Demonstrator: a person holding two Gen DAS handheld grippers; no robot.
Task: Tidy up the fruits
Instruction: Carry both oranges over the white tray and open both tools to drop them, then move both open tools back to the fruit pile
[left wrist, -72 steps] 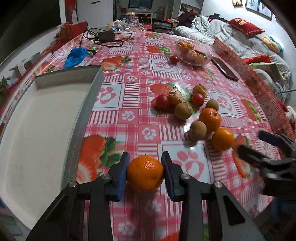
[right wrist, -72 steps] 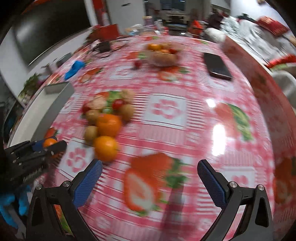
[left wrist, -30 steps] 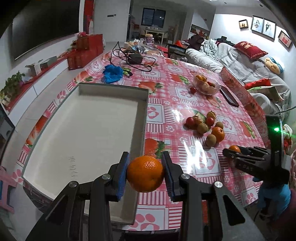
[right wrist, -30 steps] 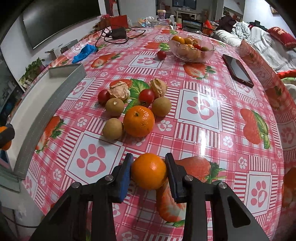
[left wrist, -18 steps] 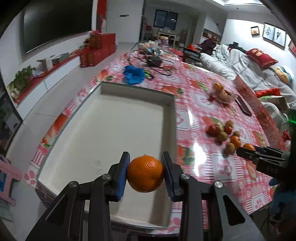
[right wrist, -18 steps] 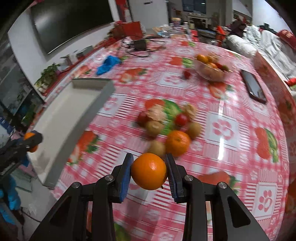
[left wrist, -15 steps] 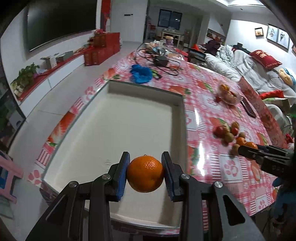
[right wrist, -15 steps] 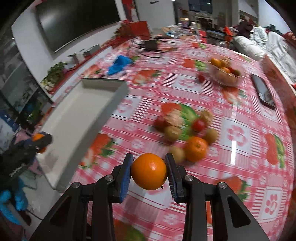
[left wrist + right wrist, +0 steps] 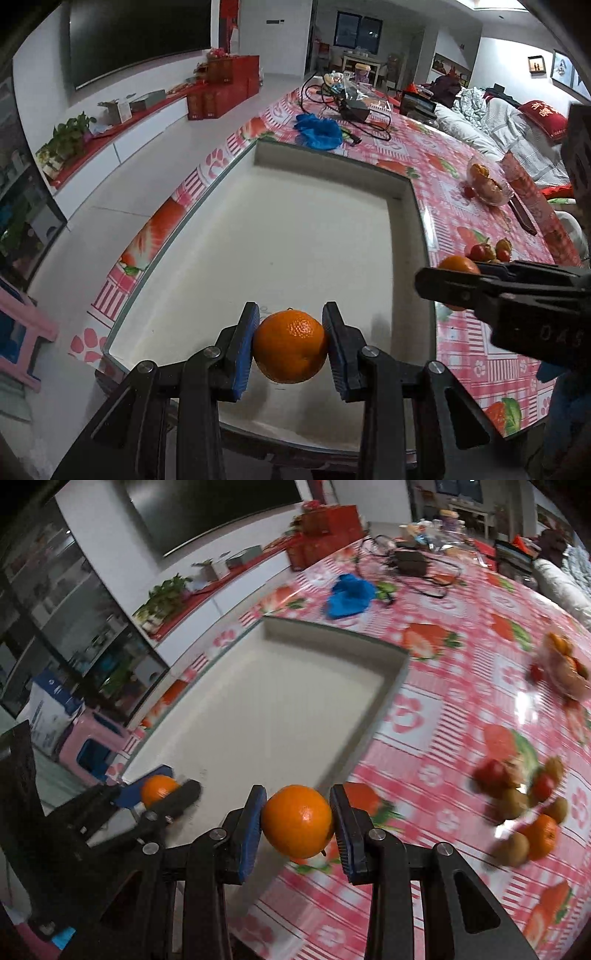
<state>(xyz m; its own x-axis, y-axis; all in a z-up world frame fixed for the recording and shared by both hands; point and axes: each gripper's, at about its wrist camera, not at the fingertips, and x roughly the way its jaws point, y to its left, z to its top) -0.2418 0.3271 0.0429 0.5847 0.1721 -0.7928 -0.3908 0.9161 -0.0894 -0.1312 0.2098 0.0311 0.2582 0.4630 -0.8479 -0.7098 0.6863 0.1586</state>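
Now each claw (left, right) grips an orange above the tray.

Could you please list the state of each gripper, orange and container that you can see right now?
left gripper: shut on an orange, above the tray.
right gripper: shut on a second orange, near the tray's edge.
white tray: nothing lying in it.
glass bowl: holds fruit.

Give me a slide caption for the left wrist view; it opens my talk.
Left claw holds an orange above the white tray.
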